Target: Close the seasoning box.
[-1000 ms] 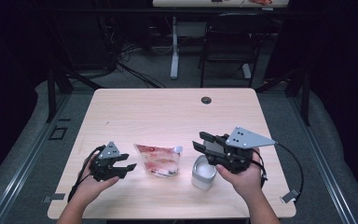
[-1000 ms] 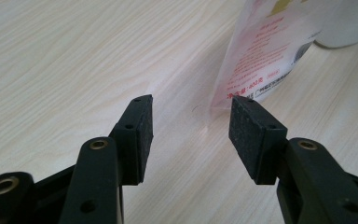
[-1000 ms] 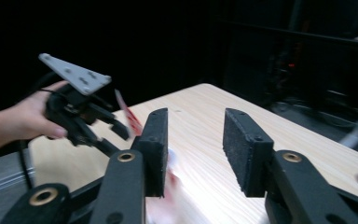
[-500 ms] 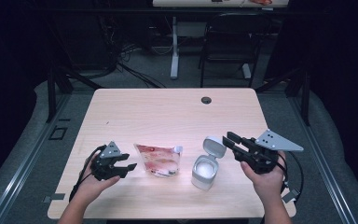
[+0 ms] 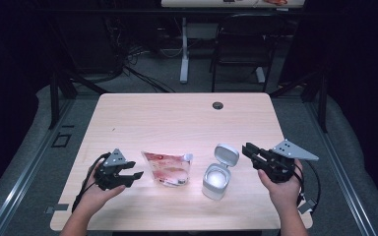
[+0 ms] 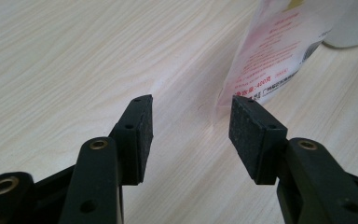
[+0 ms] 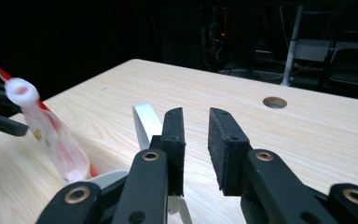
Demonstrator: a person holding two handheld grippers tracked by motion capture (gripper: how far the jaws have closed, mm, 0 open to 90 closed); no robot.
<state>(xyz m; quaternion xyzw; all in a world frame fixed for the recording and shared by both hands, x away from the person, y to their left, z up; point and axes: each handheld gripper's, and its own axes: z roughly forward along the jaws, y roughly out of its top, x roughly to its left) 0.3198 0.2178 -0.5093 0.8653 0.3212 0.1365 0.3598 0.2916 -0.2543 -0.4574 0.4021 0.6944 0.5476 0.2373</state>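
A clear pouch with red print and a white spout [image 5: 170,168] stands near the table's front, left of centre. To its right sits a white container [image 5: 214,182] with its flip lid [image 5: 226,155] tilted up and open. My left gripper [image 5: 130,175] rests open on the table left of the pouch; in the left gripper view the pouch [image 6: 279,56] stands just past the right pad, apart from it. My right gripper [image 5: 248,150] hovers right of the lid; its jaws have just been closing and stand a narrow gap apart [image 7: 196,116] with nothing between them.
The wooden table [image 5: 177,118] has a round cable hole [image 5: 218,105] near its far edge. Behind the table stand a chair and desk legs on a dark floor. Cables trail from both grippers at the front corners.
The right gripper has moved right and down, away from the white container. The container's lid now stands open. The right jaws have narrowed. The left hand has stayed put.
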